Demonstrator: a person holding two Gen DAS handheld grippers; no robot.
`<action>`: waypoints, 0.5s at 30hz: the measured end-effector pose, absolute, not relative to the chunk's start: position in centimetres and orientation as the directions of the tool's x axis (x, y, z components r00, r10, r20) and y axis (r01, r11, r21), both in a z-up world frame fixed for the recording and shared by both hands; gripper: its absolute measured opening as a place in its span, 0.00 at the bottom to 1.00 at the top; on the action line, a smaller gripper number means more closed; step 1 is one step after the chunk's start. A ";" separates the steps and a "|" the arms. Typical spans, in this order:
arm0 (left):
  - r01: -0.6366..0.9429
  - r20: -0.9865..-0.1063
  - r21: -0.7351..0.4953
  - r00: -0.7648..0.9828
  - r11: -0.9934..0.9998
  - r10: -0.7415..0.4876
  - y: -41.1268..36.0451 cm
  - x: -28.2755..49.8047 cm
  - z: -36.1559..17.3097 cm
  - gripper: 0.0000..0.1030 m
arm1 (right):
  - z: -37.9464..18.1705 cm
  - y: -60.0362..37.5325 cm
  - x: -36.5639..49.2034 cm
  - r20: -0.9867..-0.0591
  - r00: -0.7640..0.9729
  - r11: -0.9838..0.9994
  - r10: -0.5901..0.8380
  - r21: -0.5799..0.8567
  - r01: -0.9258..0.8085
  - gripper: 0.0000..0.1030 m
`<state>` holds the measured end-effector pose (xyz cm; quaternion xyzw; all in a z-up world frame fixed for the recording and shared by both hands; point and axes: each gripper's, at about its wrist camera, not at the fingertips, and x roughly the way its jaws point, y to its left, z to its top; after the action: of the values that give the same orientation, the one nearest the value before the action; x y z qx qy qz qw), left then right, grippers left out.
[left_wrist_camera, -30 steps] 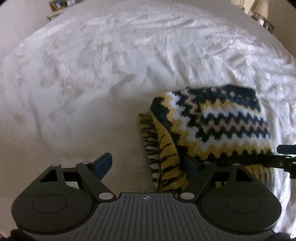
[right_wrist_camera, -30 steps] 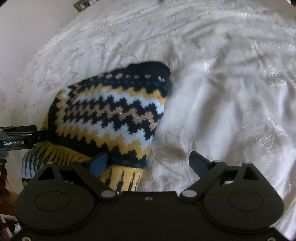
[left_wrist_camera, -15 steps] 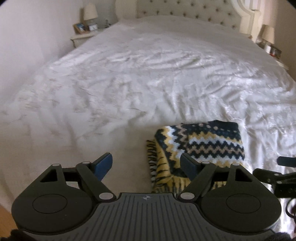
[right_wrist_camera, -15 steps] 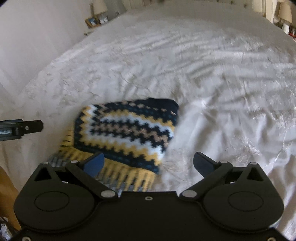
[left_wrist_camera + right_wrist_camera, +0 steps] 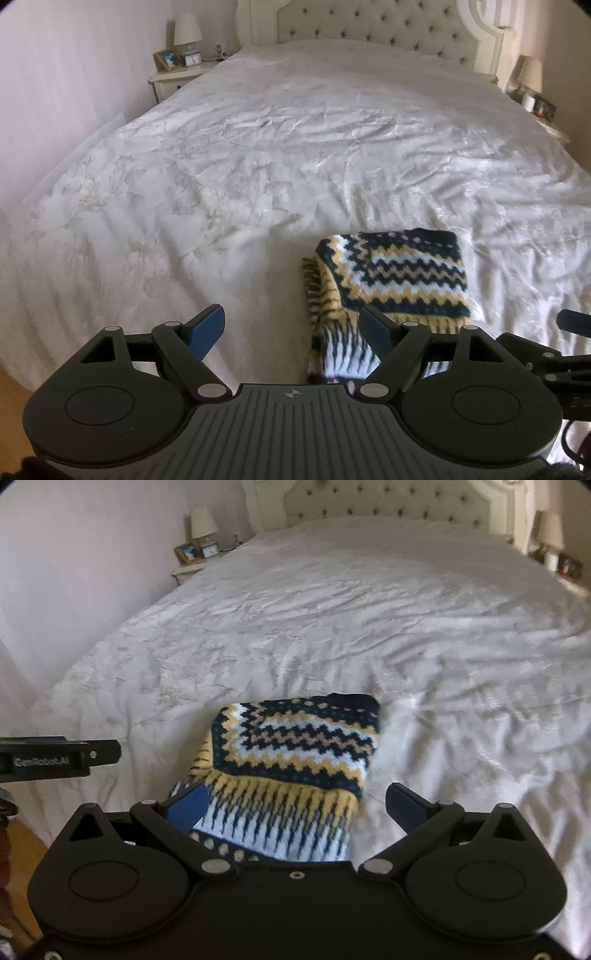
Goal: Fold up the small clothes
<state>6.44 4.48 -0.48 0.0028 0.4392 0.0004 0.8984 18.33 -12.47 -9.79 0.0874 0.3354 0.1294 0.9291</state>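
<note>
A folded knit sweater (image 5: 395, 273) with navy, yellow and white zigzags lies on the near part of the white bed (image 5: 258, 166). My left gripper (image 5: 291, 325) hovers above the bedspread just left of the sweater, open and empty. In the right wrist view, the sweater (image 5: 295, 753) sits straight ahead and below my right gripper (image 5: 295, 801), which is open wide; nothing is pressed between its fingers. The left gripper (image 5: 59, 760) shows at the left edge of that view. The right gripper (image 5: 554, 354) shows at the right edge of the left wrist view.
The rumpled white bedspread runs back to a tufted headboard (image 5: 369, 26). A nightstand (image 5: 177, 74) with a lamp and picture frame stands at the far left, and another lamp (image 5: 528, 74) at the far right. Wooden floor (image 5: 11, 387) shows past the bed's near left edge.
Both grippers have risen and drawn back from the sweater, which now looks smaller and farther off. The right fingers have spread a little wider. The sweater stays folded in place.
</note>
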 end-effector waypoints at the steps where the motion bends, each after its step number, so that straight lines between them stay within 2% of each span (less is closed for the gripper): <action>1: 0.003 -0.788 0.002 0.615 1.000 0.000 4.6 6.0 -0.3 0.77 | -9.5 -12.2 17.8 -0.605 0.749 0.961 0.269 0.224 -0.164 0.99; 4: 0.012 -0.788 0.011 0.616 1.000 0.001 4.7 4.7 0.2 0.77 | -8.6 -11.5 16.0 -0.611 0.772 0.983 0.176 0.157 -0.100 0.99; 9: 0.015 -0.795 0.010 0.606 1.000 -0.001 5.0 2.6 0.7 0.77 | -7.5 -11.2 13.5 -0.602 0.783 0.983 0.157 0.175 -0.063 0.99; 15: 0.014 -0.827 -0.008 0.561 1.000 -0.015 5.9 0.6 0.6 0.77 | -6.6 -10.0 10.8 -0.601 0.793 0.991 0.104 0.127 -0.033 0.98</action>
<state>0.62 5.87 0.58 -0.0002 0.4683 -0.0082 0.8835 10.81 -9.99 -6.58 0.0548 0.3200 0.0362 0.9451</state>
